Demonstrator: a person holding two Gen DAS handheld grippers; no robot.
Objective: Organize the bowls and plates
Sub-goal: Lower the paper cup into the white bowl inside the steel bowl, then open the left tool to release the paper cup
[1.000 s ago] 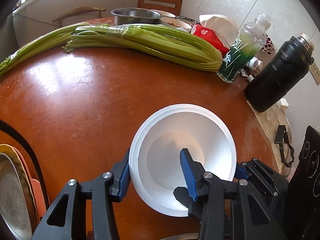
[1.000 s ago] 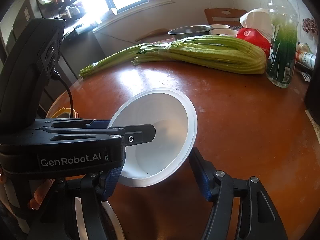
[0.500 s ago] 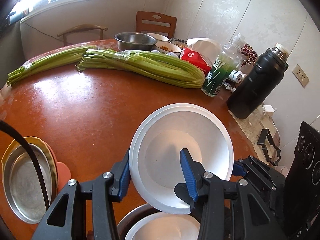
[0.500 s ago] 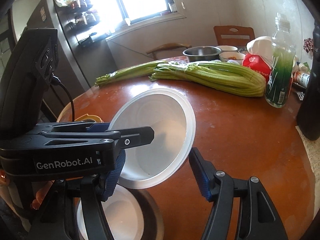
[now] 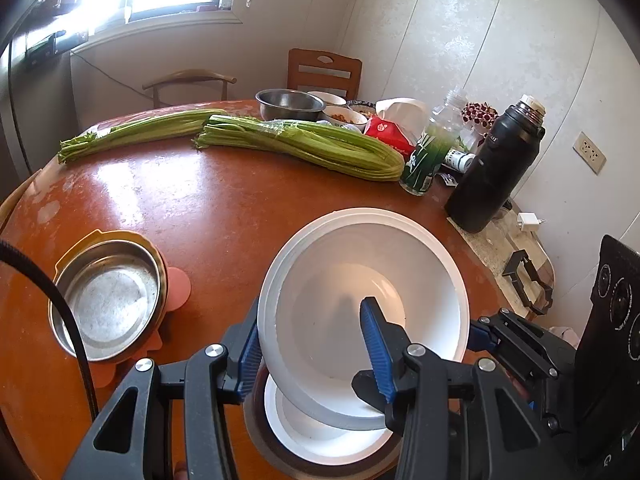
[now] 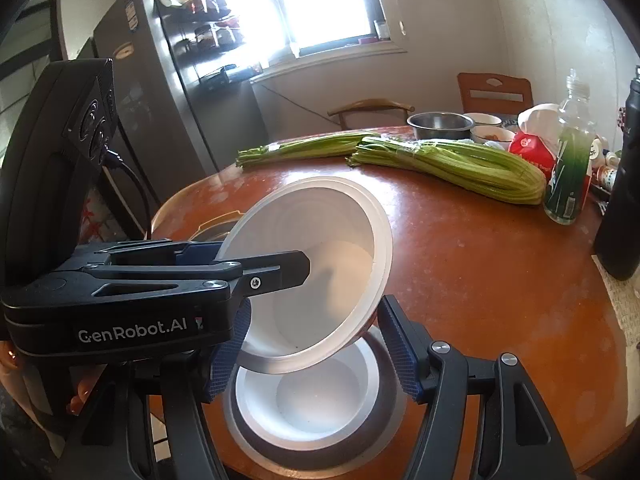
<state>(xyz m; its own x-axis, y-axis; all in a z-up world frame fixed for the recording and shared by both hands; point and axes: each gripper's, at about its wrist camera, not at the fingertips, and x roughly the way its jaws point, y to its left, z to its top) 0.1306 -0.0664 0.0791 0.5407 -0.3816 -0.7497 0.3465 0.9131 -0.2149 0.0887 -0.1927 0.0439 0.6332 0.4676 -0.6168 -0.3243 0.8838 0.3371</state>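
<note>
1. On the left of the round tabletop (image 5: pixel 208 208), a steel pan (image 5: pixel 106 304) sits on a yellow plate (image 5: pixel 94 236) and a pink mat (image 5: pixel 178 290).
2. At the tabletop's near edge, the left gripper (image 5: pixel 312 344) is clamped on the rim of a tilted white bowl (image 5: pixel 360 280): one blue-padded finger lies inside the bowl, the other presses the outer wall.
3. Just below that raised bowl, a second white bowl (image 6: pixel 308 396) rests inside a steel bowl (image 6: pixel 312 460) on the tabletop; the tilted bowl's lower edge hangs over them, and contact cannot be made out.
4. In the right wrist view, the right gripper (image 6: pixel 312 352) stands wide apart, its fingers (image 6: pixel 400 348) flanking the tilted bowl and closed on nothing; the left pad is close to the bowl's wall, though touching cannot be told.
5. The left gripper's body reads "GenRobot.AI" (image 6: pixel 132 334).
6. Farther back lie two celery bunches (image 5: pixel 304 146), then a green-labelled bottle (image 5: pixel 430 156) and a black flask (image 5: pixel 496 168) at the right; their print is too small to read.
</note>
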